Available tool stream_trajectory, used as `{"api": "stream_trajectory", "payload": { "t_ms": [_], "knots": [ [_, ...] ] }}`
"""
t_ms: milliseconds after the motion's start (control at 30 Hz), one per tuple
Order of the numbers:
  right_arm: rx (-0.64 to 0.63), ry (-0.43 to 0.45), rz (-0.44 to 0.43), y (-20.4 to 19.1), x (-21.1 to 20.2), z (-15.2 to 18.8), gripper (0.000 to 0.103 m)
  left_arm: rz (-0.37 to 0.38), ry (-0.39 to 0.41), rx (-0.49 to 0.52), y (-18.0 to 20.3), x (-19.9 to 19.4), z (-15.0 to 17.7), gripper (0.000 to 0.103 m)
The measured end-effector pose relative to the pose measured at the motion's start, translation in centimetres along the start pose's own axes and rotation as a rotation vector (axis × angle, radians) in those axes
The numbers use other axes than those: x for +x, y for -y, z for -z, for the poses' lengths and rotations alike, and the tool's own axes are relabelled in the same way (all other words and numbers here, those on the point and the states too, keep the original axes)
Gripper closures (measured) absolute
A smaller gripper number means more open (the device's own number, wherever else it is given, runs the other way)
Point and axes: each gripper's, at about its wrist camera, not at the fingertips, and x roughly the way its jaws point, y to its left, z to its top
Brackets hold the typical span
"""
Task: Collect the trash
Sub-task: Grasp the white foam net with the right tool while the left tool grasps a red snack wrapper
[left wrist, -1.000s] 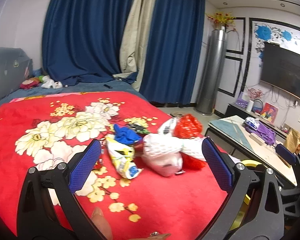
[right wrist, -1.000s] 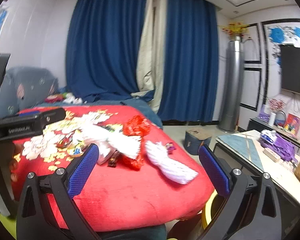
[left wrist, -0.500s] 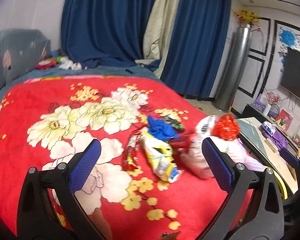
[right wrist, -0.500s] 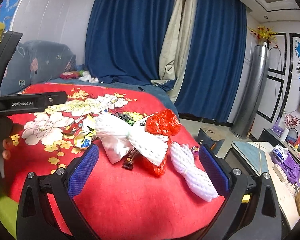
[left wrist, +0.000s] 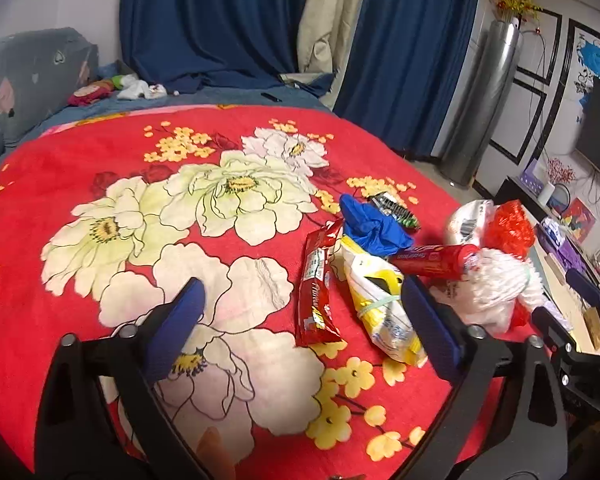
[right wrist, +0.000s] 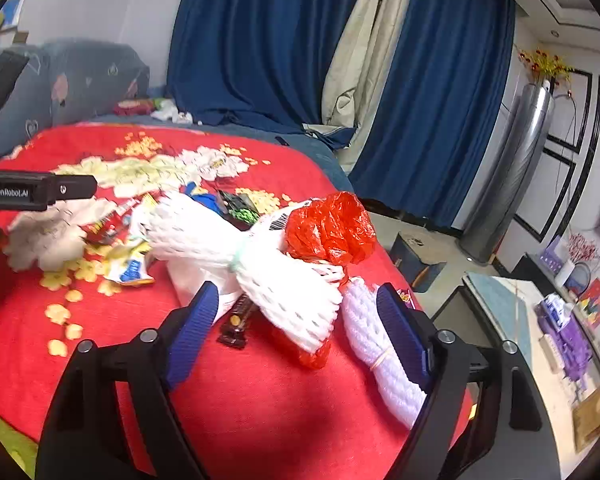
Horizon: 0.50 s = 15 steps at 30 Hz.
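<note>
Both our grippers have come closer to the trash on the red blanket. Left gripper and right gripper are closing, pads gripping nothing. We read "GenRobot.AI" on the left gripper; the red wrapper print blurs.

Wrappers, foam nets and red bag heaped on red blanket

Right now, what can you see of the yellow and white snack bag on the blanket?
The yellow and white snack bag is crinkled, glossy plastic, flattened, with a pale band around its middle. It lies on the red floral blanket, beside the long red wrapper, its top end under the blue crumpled piece. No fingers touch it.
</note>
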Motion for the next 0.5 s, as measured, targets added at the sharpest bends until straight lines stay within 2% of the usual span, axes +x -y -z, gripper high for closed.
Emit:
{"api": "stream_trajectory", "payload": {
  "t_ms": [100, 133, 267, 300, 433, 500],
  "knots": [
    [-0.031, -0.027, 0.016, -0.2, 1.3, -0.2, 0.029, -0.002, -0.042, -0.009, -0.5, 1.4, -0.1, 0.027],
    [-0.05, -0.042, 0.021, -0.4, 1.8, -0.1, 0.034, 0.002, -0.055, -0.017, -0.7, 1.8, -0.1, 0.031],
    [-0.077, -0.051, 0.021, -0.8, 2.7, 0.1, 0.04, 0.024, -0.102, -0.027, -0.9, 2.8, 0.5, 0.043],
    [-0.08, -0.049, 0.019, -0.9, 2.7, 0.2, 0.046, 0.03, -0.109, -0.027, -0.9, 3.0, 0.6, 0.045],
    [-0.097, -0.044, 0.025, -1.3, 2.8, 0.4, 0.058, 0.056, -0.138, -0.018, -0.5, 3.7, 0.9, 0.055],
    [-0.095, -0.042, 0.02, -1.3, 2.7, 0.6, 0.068, 0.066, -0.157, -0.02, -0.4, 4.1, 1.2, 0.061]
  ]
}}
